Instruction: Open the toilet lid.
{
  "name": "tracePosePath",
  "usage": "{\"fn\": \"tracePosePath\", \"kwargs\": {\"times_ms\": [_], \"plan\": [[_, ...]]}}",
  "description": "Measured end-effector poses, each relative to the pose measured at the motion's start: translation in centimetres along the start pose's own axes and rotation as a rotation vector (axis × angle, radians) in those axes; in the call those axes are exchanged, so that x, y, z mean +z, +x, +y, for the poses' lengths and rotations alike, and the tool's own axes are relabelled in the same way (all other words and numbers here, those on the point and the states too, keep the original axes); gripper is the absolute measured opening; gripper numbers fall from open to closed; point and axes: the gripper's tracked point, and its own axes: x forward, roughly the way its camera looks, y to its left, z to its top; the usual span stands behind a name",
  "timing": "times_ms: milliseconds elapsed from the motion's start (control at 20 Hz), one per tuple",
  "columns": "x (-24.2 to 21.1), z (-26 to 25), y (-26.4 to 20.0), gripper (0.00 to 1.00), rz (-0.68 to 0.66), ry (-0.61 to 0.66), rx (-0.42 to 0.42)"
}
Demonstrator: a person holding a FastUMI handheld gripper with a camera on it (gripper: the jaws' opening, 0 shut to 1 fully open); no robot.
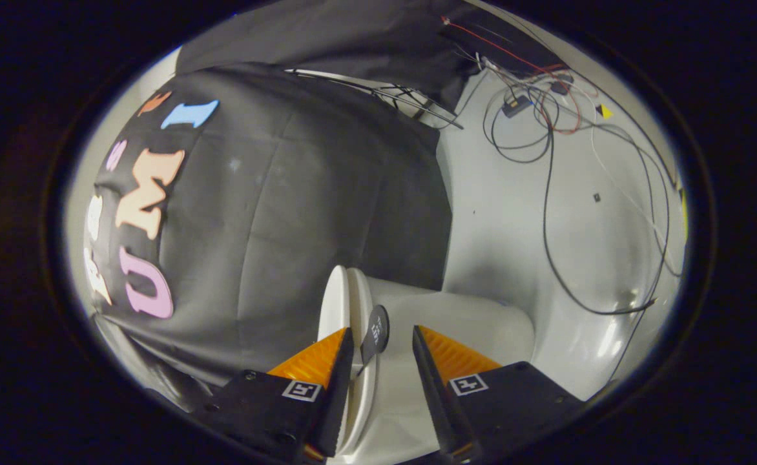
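The view is rolled on its side, so the white toilet (469,323) lies sideways just ahead of my fingers. Its lid (332,303) shows edge-on, lying flat against the seat (359,303), with the bowl on the far side toward the floor. A small black tab (376,332) sticks out from the lid's rim. My gripper (382,330) is open. The tab sits between the fingers, closer to the finger on the lid side, and neither finger presses on it.
Black cloth (275,213) hangs behind the toilet on the lid side. A white floor (514,213) stretches past the bowl, with loose black, red and white cables (546,194) and a small black box (515,105) lying on it.
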Motion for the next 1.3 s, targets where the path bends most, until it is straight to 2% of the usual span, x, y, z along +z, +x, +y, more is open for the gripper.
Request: {"fn": "tracePosePath", "kwargs": {"times_ms": [50, 250, 450, 750, 1300], "plan": [[0.1, -0.1, 0.0, 0.58, -0.006, 0.027, 0.027], [0.7, 1.0, 1.7, 0.39, -0.013, 0.116, 0.100], [-0.1, 1.0, 1.9, 0.08, 0.032, 0.114, 0.090], [-0.2, 3.8, 1.4, 0.06, 0.029, 0.013, 0.089], [-3.1, 15.8, -0.4, 0.06, 0.034, -0.433, 0.159]]}}
